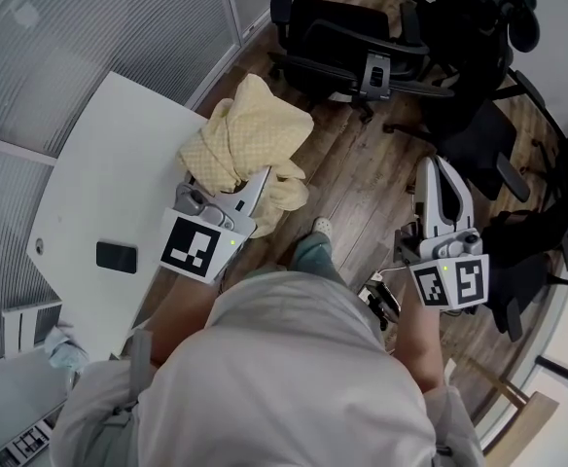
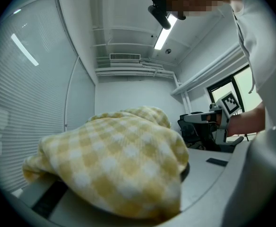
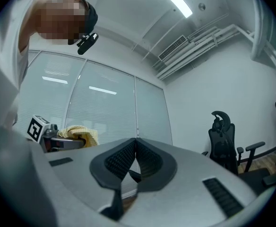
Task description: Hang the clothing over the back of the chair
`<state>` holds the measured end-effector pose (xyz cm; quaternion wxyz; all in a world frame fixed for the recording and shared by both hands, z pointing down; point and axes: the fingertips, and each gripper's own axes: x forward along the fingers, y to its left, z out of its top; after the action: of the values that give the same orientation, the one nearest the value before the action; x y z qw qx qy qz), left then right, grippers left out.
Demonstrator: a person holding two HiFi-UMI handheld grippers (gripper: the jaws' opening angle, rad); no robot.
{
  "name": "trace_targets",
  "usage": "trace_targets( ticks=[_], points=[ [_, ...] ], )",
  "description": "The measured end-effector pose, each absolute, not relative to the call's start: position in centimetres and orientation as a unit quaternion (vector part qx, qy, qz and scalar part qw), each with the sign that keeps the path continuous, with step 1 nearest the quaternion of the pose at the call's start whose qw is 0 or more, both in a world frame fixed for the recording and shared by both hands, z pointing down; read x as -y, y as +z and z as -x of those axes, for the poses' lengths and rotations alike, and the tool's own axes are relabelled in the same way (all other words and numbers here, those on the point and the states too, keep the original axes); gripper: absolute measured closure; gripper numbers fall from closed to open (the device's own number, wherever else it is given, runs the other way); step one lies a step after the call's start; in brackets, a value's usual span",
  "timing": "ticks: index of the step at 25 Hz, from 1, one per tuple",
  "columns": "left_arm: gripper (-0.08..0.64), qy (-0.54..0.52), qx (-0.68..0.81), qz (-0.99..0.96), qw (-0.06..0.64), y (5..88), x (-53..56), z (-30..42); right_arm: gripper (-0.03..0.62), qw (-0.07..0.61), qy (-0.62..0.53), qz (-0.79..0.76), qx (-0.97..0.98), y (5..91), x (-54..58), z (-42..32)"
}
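Table white, at left; black office chairs beyond it on wood floor. Yellow checked clothing bunched just beside table edge, pinched in left gripper. Right gripper jaws pressed together, nothing between. Dark phone flat on table.

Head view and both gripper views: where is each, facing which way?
Head view: on the person's head, steeply down; shirt, forearms, left tongs shut on yellow checked cloth, right tongs shut, empty.
Left gripper view: on left tongs, looking along them; cloth fills foreground, shirt at right.
Right gripper view: on right tongs, along closed jaws toward blinds; shirt at left.
Shared: each gripper view shows the other tongs.
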<state>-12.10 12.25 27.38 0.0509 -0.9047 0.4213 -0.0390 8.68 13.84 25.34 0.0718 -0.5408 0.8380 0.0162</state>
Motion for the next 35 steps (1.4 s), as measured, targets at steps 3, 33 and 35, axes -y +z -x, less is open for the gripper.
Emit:
trace_targets(
  ticks=[3, 33, 35],
  points=[
    [0.502, -0.042, -0.424, 0.903, 0.054, 27.4, -11.2, 11.7, 0.571, 0.073, 0.014, 0.536, -0.841, 25.5, -12.2, -9.2],
    [0.502, -0.030, -0.479, 0.877, 0.019, 27.4, -1.4, 7.9, 0.571, 0.086, -0.017, 0.471, -0.878, 26.4, 2.4, -14.1],
    [0.502, -0.032, -0.486, 0.873, 0.019, 27.7, -1.0, 7.8, 0.571, 0.087, -0.018, 0.468, -0.880, 26.5, 3.0, -14.4]
  ],
)
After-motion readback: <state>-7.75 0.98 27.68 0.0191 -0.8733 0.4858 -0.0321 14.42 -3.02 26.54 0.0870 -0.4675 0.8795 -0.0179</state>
